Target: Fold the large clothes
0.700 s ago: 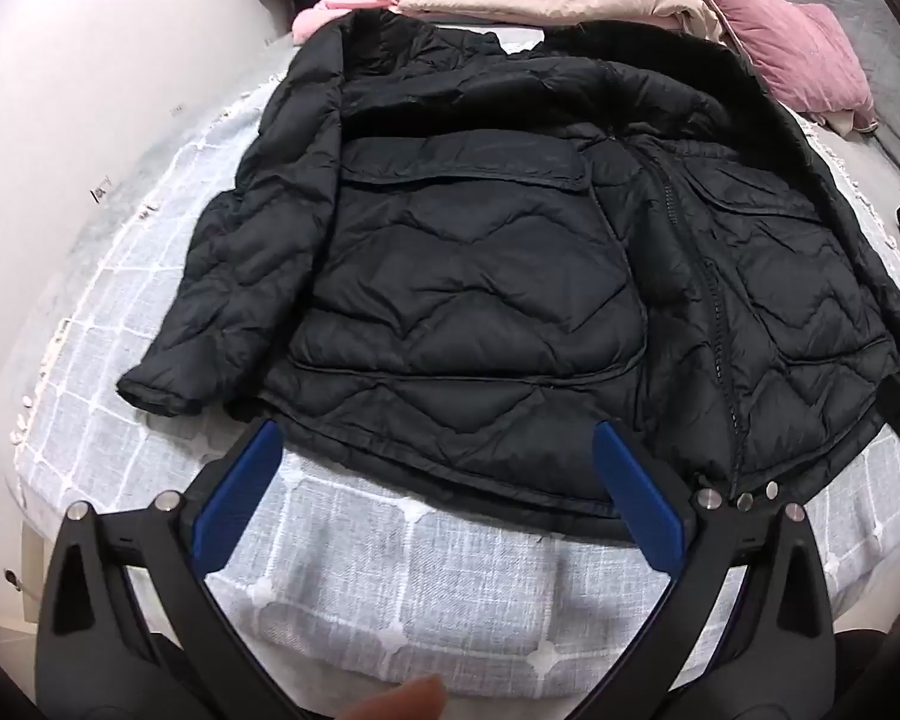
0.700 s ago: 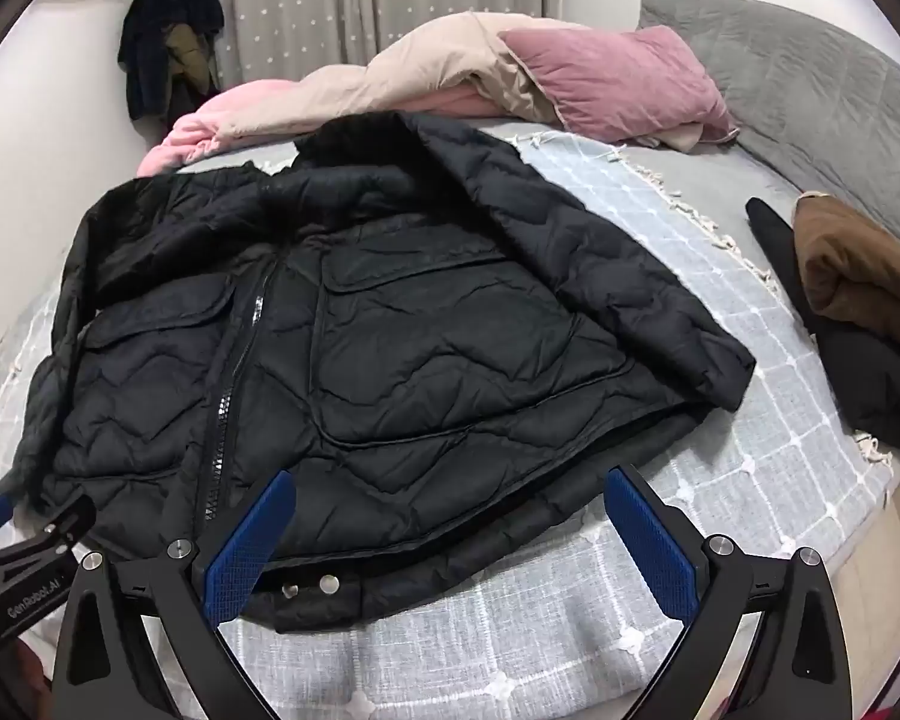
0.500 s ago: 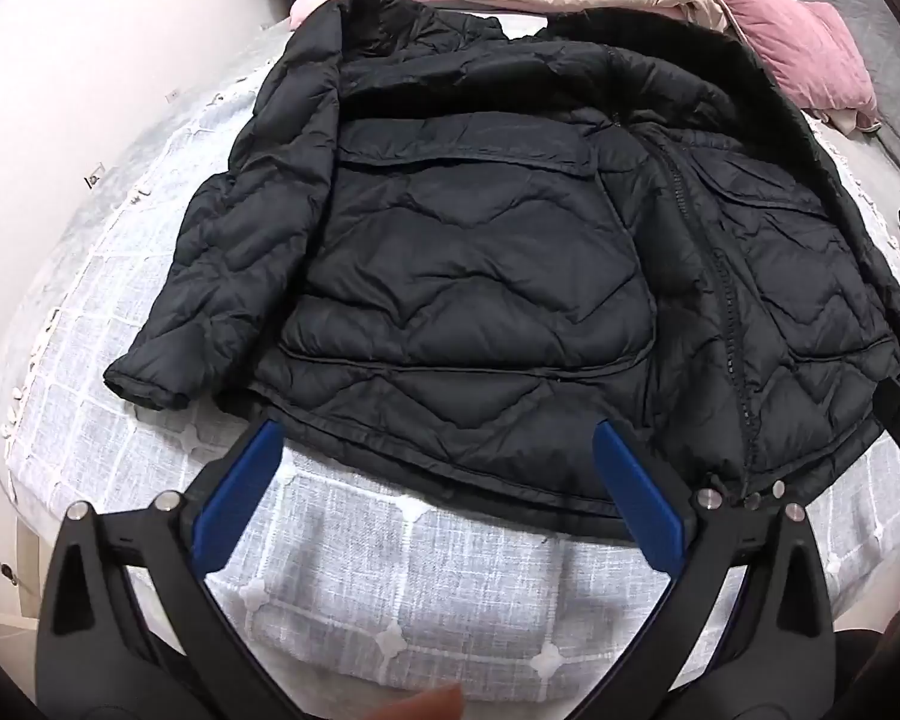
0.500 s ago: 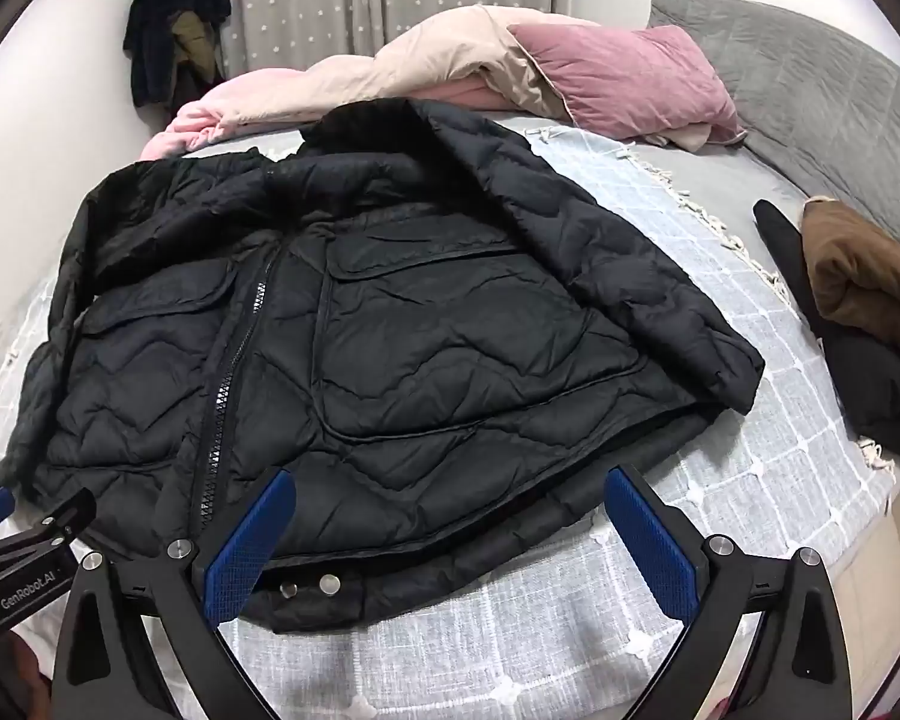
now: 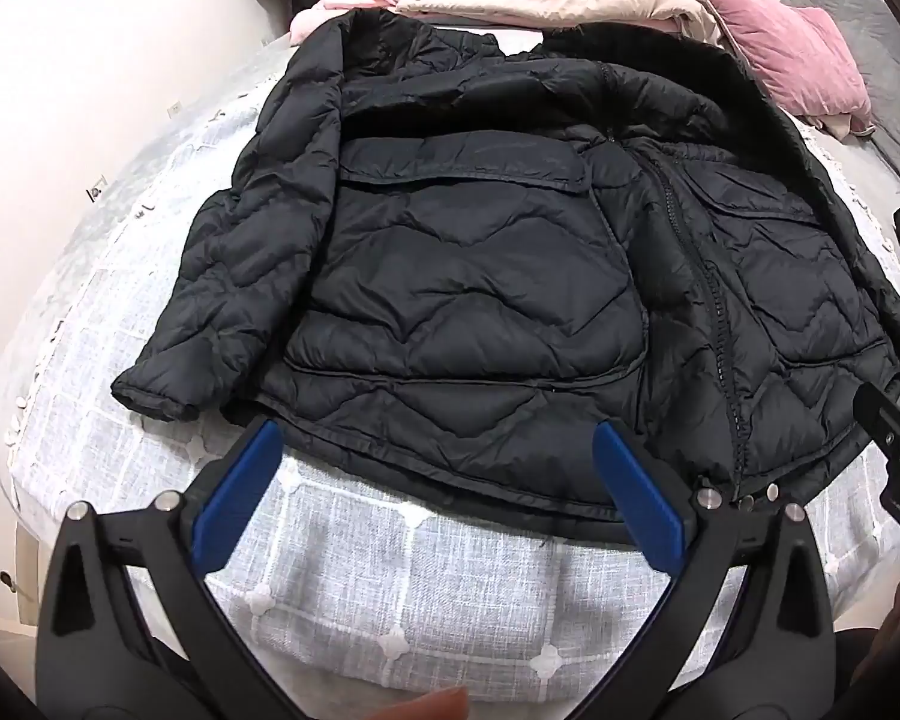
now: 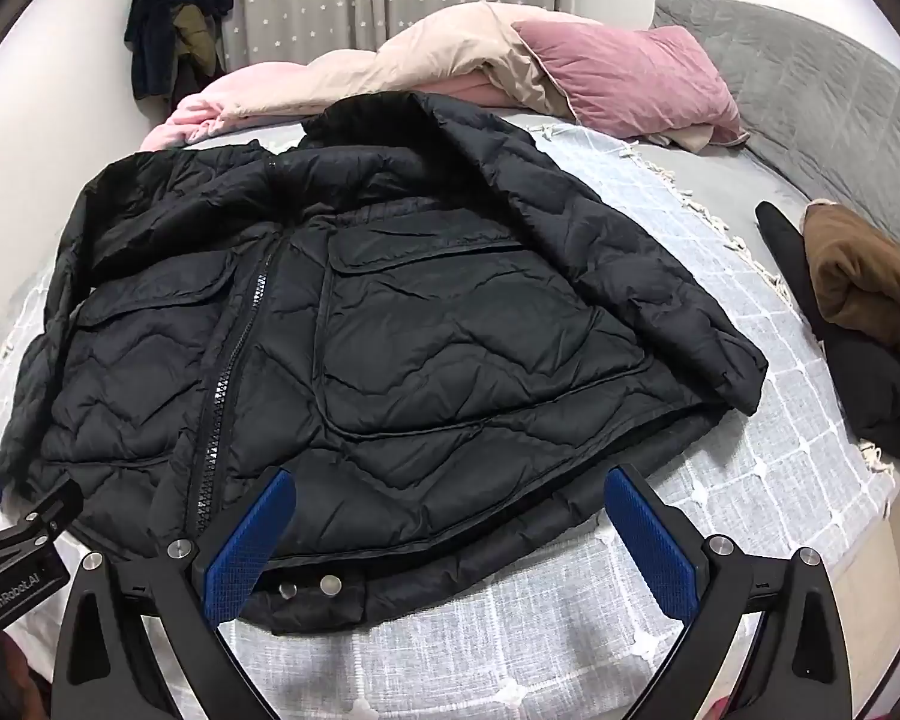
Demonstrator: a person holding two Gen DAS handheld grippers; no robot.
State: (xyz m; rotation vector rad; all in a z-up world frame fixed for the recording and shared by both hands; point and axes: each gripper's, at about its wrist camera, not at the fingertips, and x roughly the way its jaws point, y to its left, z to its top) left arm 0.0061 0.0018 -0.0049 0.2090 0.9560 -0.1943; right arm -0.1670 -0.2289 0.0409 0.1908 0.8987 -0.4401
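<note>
A black quilted jacket point(image 5: 480, 276) lies spread flat, front side up, on the bed cover point(image 5: 402, 588) with a white grid pattern, its zipper closed and both sleeves lying out along its sides. The left gripper point(image 5: 432, 474) is tilted steeply down toward the near hem of the jacket, its blue pads wide apart and holding nothing; the hem lies just beyond the fingertips, not touching them. The right gripper point(image 6: 450, 516) has the same downward tilt, with its jaws also spread wide and empty, above the hem near the snap buttons. At the bottom edge of the left wrist view there is a small pale shape, perhaps a fingertip of the person. Behind the jacket lie a pink pillow point(image 6: 630, 78) and a beige duvet point(image 6: 426, 54); a brown folded garment point(image 6: 864, 276) lies well apart on the right.
</note>
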